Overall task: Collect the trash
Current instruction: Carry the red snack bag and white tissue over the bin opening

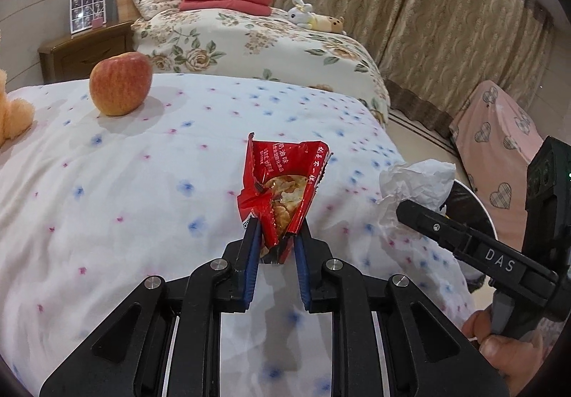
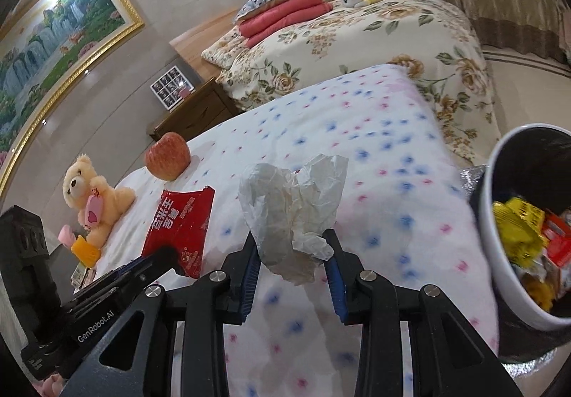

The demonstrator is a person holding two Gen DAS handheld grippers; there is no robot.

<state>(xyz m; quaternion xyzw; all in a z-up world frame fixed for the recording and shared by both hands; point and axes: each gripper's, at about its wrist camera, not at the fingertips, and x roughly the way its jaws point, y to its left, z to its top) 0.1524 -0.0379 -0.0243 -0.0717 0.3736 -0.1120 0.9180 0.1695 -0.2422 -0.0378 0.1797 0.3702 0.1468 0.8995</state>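
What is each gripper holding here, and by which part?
Left gripper: red snack wrapper, by its lower end. Right gripper: crumpled white tissue, by its lower part.

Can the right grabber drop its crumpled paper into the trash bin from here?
Probably yes. The right gripper is shut on the crumpled paper, and the trash bin stands open-topped just to its right beside the bed. Nothing shows between them, so a short swing sideways should do.

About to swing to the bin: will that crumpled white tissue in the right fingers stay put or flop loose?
The crumpled tissue looks very light and floppy, sagging around the right gripper. It is probably pinched only low down, so a quick swing toward the bin might flap it, not drop it.
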